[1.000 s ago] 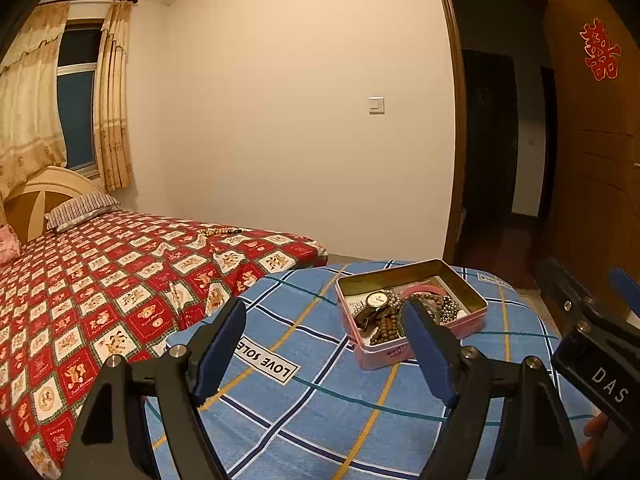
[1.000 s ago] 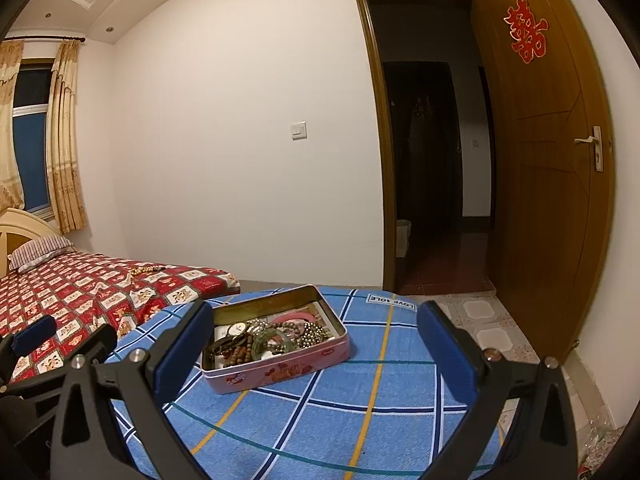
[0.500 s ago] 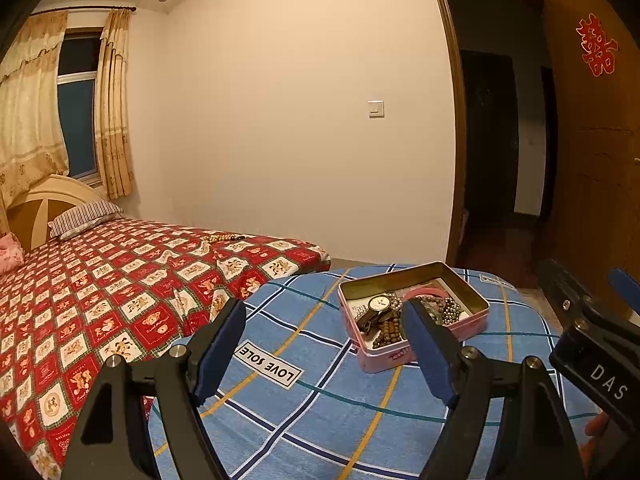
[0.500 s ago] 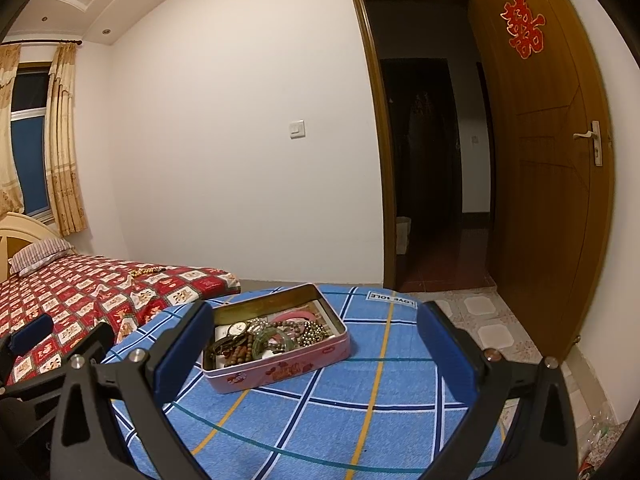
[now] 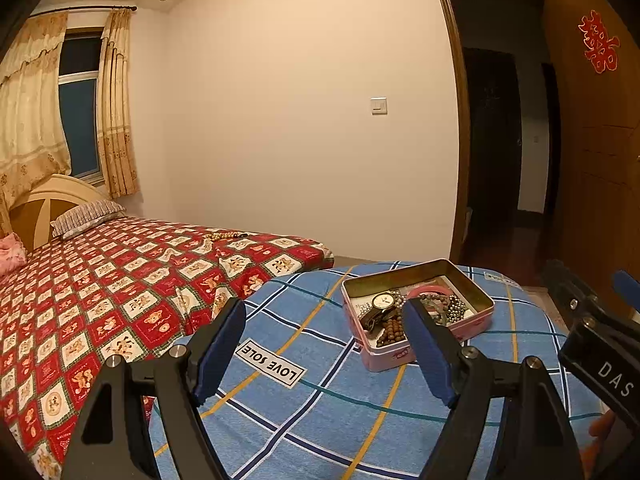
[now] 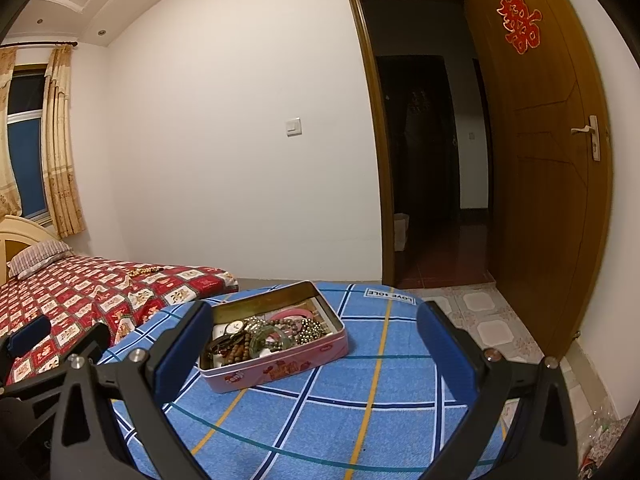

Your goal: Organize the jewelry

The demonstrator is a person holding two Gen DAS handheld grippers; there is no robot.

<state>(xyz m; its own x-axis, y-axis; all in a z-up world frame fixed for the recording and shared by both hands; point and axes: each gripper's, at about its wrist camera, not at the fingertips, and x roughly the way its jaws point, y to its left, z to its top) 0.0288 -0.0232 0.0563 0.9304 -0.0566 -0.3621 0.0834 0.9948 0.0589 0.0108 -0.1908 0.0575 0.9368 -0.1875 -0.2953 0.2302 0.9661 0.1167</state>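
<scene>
A pink tin box (image 5: pixel 472 326) (image 6: pixel 280 370) stands open on a blue checked cloth (image 5: pixel 320 400) (image 6: pixel 380 360). It holds a wristwatch (image 5: pixel 382 304) (image 6: pixel 234 326), brown bead bracelets (image 5: pixel 390 330) (image 6: pixel 240 350), a pink bangle (image 5: pixel 430 291) (image 6: pixel 292 313) and metal bead strings (image 6: pixel 314 326). My left gripper (image 5: pixel 324 340) is open and empty, short of the box and to its left. My right gripper (image 6: pixel 314 344) is open and empty, its fingers either side of the box in view, held back from it. A bead string (image 5: pixel 226 235) (image 6: pixel 144 271) lies on the bed.
A bed with a red patterned cover (image 5: pixel 100 280) (image 6: pixel 80 292) lies to the left. A wooden door (image 6: pixel 552 160) stands open on a dark hallway at the right. The tiled floor (image 6: pixel 492 320) lies beyond the cloth's far edge.
Both views have shifted slightly; the box sits a little lower and nearer in the frames. Both grippers stay open and empty.
</scene>
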